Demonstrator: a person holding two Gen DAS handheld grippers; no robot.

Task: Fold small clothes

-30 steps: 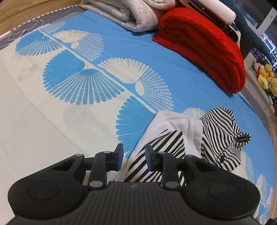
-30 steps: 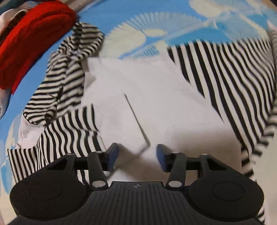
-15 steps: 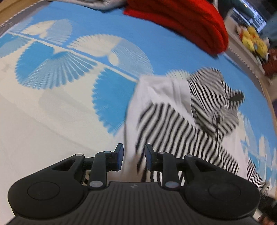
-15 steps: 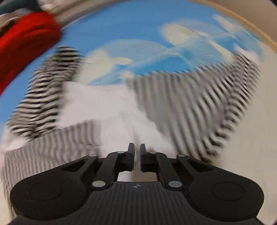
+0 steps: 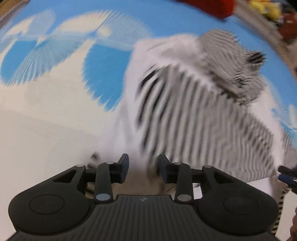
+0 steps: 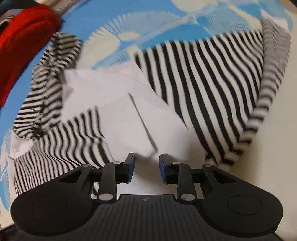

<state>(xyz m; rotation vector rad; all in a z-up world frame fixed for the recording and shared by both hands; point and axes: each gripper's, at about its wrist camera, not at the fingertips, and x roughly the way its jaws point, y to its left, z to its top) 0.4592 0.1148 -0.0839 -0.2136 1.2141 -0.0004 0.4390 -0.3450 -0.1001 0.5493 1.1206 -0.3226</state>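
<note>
A zebra-striped small hooded garment (image 6: 204, 89) with white lining (image 6: 120, 111) lies spread on the bed. Its hood (image 6: 50, 74) is bunched at the far left. My right gripper (image 6: 146, 165) hovers over the near edge of the white lining. Its jaws are opening, and the cloth lies below them, unpinched. In the blurred left wrist view the same garment (image 5: 204, 120) fills the right half. My left gripper (image 5: 143, 166) is low over its white near edge, jaws opening, pads off the cloth. One blue-tipped finger (image 5: 286, 178) of the right gripper shows at the right edge.
The bedspread (image 5: 46, 129) is cream with blue fan patterns (image 6: 157, 22). A rolled red blanket (image 6: 24, 37) lies beyond the hood, also seen as a red blur (image 5: 213, 7). Blurred yellow toys (image 5: 265, 7) sit off the bed.
My left gripper dropped closer to the garment and its jaws widened. My right gripper stood open, shut half a second ago, and stands open again over the white lining.
</note>
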